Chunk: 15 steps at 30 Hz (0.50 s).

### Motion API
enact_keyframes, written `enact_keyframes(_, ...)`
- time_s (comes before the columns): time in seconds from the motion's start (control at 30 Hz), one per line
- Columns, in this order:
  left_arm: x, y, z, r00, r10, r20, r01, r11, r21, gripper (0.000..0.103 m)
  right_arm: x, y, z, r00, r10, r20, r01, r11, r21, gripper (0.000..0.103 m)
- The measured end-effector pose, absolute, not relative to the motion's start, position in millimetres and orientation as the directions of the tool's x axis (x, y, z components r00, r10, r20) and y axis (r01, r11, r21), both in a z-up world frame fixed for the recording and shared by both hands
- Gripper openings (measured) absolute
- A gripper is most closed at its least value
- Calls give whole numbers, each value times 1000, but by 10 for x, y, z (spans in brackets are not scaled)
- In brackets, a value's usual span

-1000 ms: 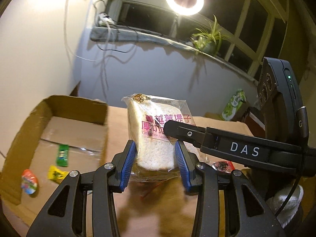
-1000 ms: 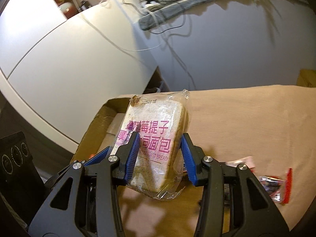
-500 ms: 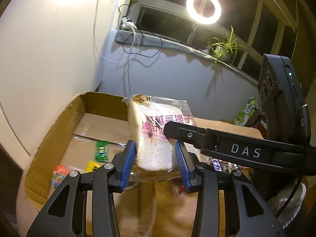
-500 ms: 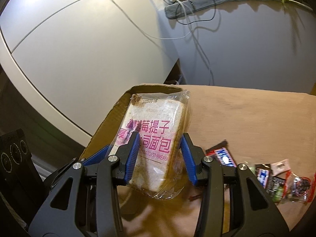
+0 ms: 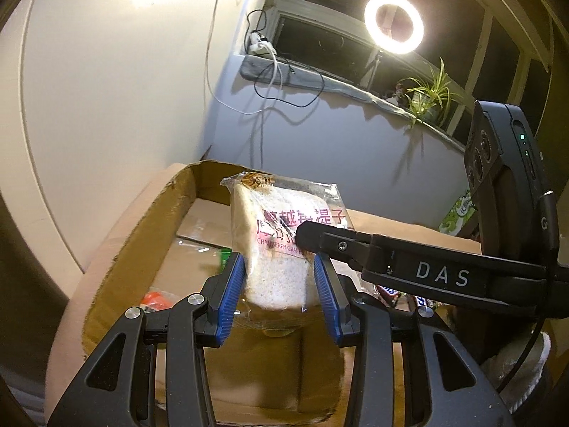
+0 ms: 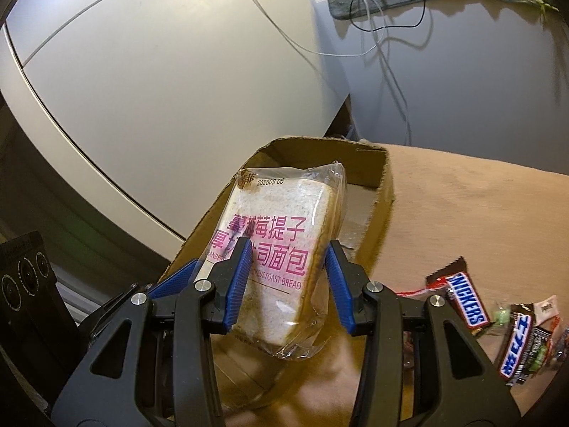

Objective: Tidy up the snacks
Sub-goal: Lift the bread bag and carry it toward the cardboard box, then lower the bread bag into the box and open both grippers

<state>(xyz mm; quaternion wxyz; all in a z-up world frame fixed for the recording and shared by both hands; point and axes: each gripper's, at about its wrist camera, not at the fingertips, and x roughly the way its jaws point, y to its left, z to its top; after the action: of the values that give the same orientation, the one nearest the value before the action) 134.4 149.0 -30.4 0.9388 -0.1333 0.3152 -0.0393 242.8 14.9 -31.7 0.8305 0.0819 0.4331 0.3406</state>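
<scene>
A clear pack of toast bread point(image 5: 281, 245) with pink lettering is held upright in the air by both grippers. My left gripper point(image 5: 279, 284) is shut on its lower part. My right gripper point(image 6: 284, 284) is shut on the same pack point(image 6: 281, 249), and its finger point(image 5: 391, 259) crosses the left wrist view from the right. An open cardboard box point(image 5: 142, 249) lies below and behind the pack, at the table's left end; its far wall point(image 6: 320, 163) shows in the right wrist view. A green packet point(image 5: 224, 257) and an orange one point(image 5: 156, 299) lie inside it.
Loose snacks lie on the tan table to the right: a Snickers bar point(image 6: 466, 302), a second bar point(image 6: 515, 341) and small wrapped sweets point(image 6: 540, 341). A white cabinet point(image 6: 160, 89) stands left of the box. A green bag point(image 5: 458, 213) sits at the table's far end.
Both grippers have carried the bread pack leftward toward the box, which now lies closer beneath and behind it. The grip on the pack is unchanged.
</scene>
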Motion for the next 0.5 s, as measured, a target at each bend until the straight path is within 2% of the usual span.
enact_keyframes(0.5, 1340, 1597, -330, 798, -105, -593, -62, 965, -254, 38, 2459, 329, -390, 373, 641, -671, -517, 744, 424, 45)
